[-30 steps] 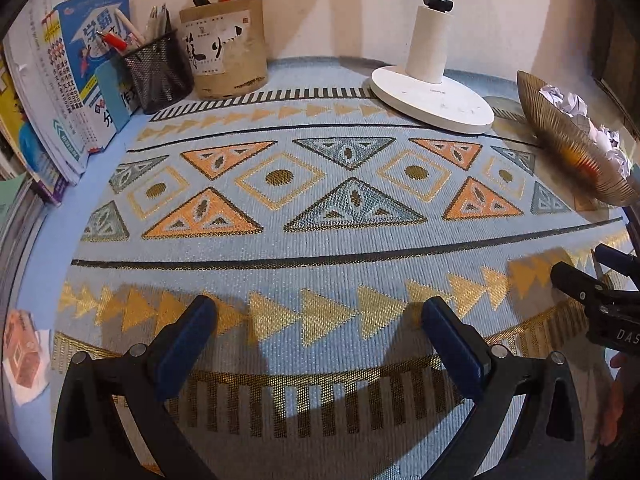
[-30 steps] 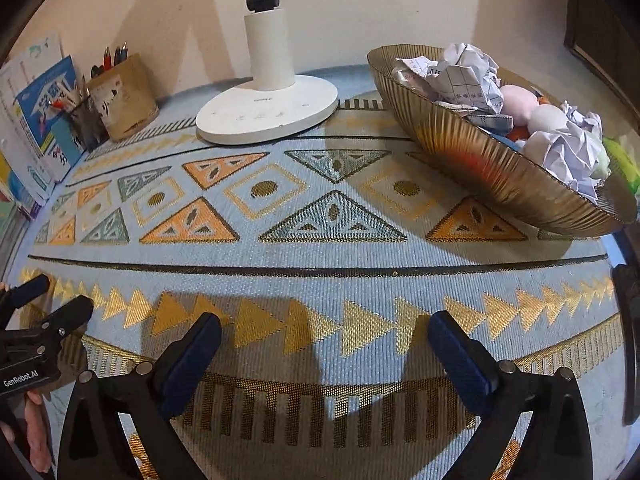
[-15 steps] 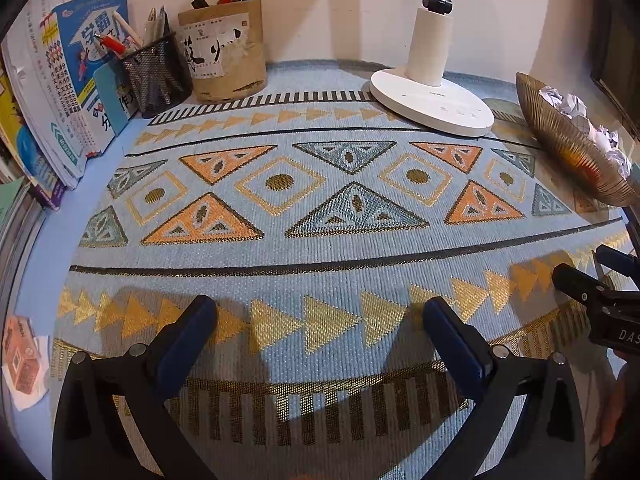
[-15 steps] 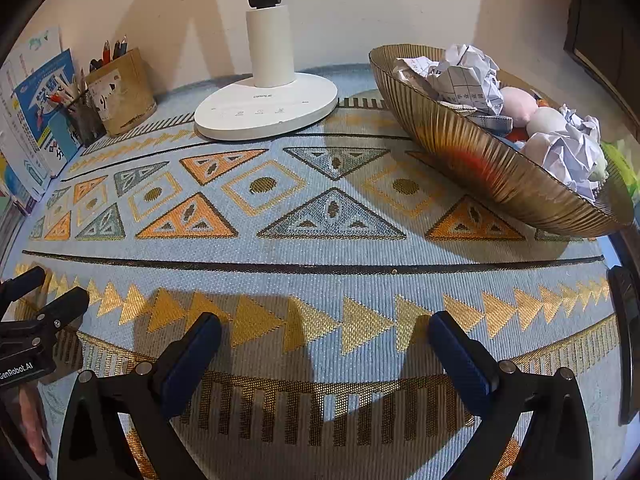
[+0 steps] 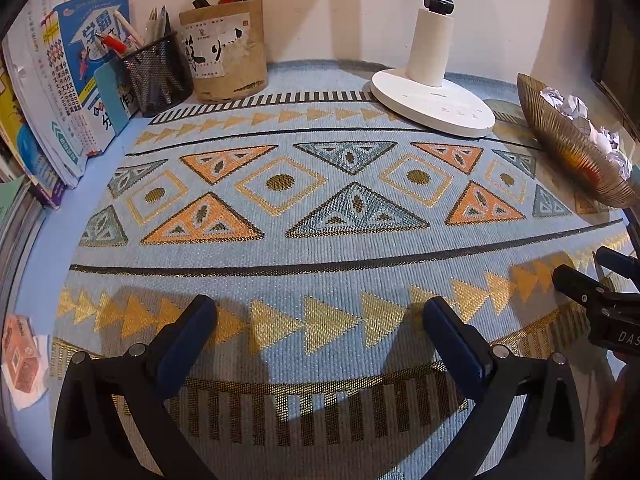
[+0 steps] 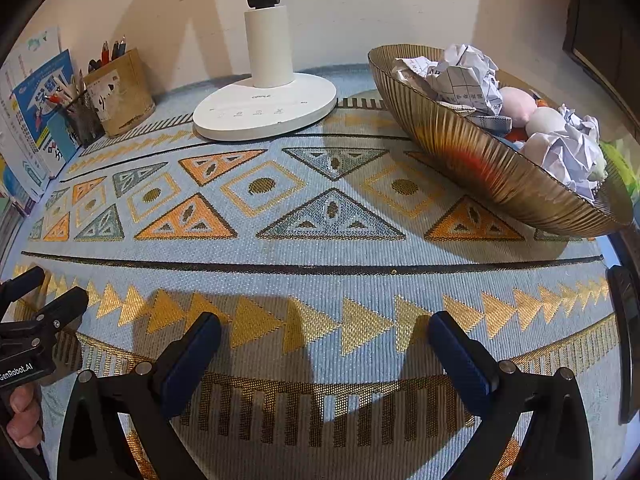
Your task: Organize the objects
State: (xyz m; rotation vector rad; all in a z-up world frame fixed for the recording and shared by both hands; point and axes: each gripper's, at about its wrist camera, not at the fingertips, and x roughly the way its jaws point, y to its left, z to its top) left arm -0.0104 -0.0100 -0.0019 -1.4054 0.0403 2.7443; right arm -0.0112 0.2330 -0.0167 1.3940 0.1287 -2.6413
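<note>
My left tool (image 5: 320,316) hangs over the patterned mat (image 5: 320,248) with its blue pads spread wide apart, gripping nothing and touching nothing. My right tool (image 6: 324,328) is the same: released, pads far apart, empty, above the mat's row of gold triangles. Each tool shows at the edge of the other's view. The left one, seen from the right wrist, carries a label reading "GenRobot.AI", with a person's fingers (image 6: 22,420) wrapped under it. The right one, seen from the left wrist, shows the letters "DAS", the rest cut off.

The mat covers the bench (image 5: 48,240), whose blue surface shows at the left edge. At the far right a ribbed gold bowl (image 6: 480,160) rests on the mat, holding crumpled paper balls (image 6: 464,76) and a pink ball (image 6: 516,104) and a whitish one. One paper is printed with a grid and small characters I cannot read.

At the back centre stands a white lamp base (image 6: 264,112) marked "OPPLE", with small icons along its front. At the back left a tan pen cup (image 5: 224,52) bears a label with brushed black characters, beside a black mesh cup (image 5: 156,72) of pens. Left of these lean books (image 5: 76,72) with Chinese titles. A small orange carton (image 5: 18,356) lies on paper at the bench's near left edge.
</note>
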